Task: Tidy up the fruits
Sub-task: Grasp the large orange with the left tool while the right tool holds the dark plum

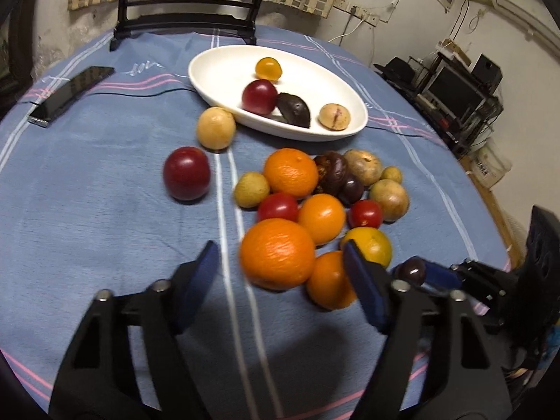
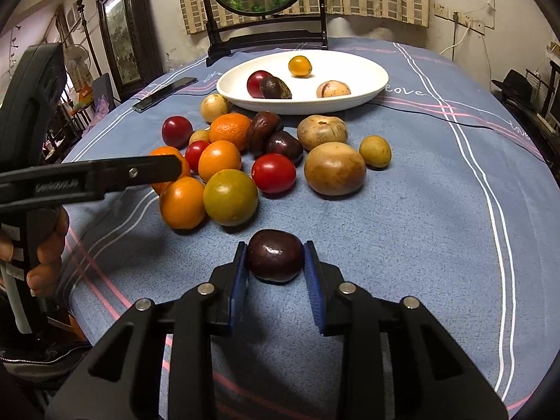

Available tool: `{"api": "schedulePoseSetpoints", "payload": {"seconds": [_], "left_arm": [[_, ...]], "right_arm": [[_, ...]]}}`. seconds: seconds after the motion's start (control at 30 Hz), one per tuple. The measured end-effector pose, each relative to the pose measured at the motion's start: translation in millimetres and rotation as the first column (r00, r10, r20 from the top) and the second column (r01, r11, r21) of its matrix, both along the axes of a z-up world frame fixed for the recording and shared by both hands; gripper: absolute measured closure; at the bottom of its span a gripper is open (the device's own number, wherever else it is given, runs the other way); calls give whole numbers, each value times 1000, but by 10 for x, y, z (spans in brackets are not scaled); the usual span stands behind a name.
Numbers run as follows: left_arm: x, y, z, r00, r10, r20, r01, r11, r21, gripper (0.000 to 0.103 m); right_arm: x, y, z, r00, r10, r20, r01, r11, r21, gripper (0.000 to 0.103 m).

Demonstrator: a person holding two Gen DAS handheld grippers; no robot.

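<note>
The right gripper point(image 2: 275, 262) is closed on a dark purple fruit point(image 2: 275, 260), which rests on the blue tablecloth point(image 2: 420, 227) near the table's front edge. The left gripper point(image 1: 280, 266) has its fingers apart around a large orange point(image 1: 277, 253); whether the pads touch it I cannot tell, the picture is blurred there. Behind lies the pile of fruits point(image 2: 266, 154). Farther stands the white oval dish point(image 2: 367, 80), holding four fruits: a red one point(image 2: 254, 82), a dark one point(image 2: 278, 89), a yellow-orange one point(image 2: 300, 66) and a pale one point(image 2: 333, 89).
</note>
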State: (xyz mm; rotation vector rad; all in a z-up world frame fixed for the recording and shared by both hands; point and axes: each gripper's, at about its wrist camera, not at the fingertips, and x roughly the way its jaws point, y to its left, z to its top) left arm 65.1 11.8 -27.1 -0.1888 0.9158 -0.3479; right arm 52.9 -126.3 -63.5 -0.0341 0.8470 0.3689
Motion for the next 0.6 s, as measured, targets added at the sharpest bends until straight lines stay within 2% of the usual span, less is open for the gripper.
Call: {"api": "schedulePoseSetpoints", "payload": {"seconds": [0.1, 0.2, 0.3, 0.4, 0.5, 0.57, 0.6], "left_arm": [[36, 10, -15, 1000, 1, -6, -1, 1000, -23, 44], [65, 69, -53, 1000, 19, -22, -20, 999, -28, 58], [31, 78, -40, 1000, 4, -13, -5, 1000, -22, 58], [-21, 16, -7, 1000, -10, 3, 10, 999, 51, 58], [-51, 6, -1, 1000, -19, 8, 18, 996, 87, 58], [-46, -15, -22, 1000, -14, 16, 13, 995, 101, 55], [-41, -21, -44, 1000, -11, 15, 9, 994, 104, 50]], "right_arm": [[-5, -3, 3, 1000, 2, 1, -2, 1000, 2, 70], [-7, -1, 4, 1000, 3, 1, -3, 1000, 2, 70], [-7, -1, 4, 1000, 3, 1, -3, 1000, 2, 70], [-11, 1, 2, 1000, 2, 1, -2, 1000, -1, 70], [-12, 8, 0, 1000, 3, 2, -3, 1000, -5, 70], [-13, 10, -1, 1000, 3, 3, -3, 1000, -6, 70], [-11, 11, 0, 1000, 3, 3, -3, 1000, -8, 70]]}}
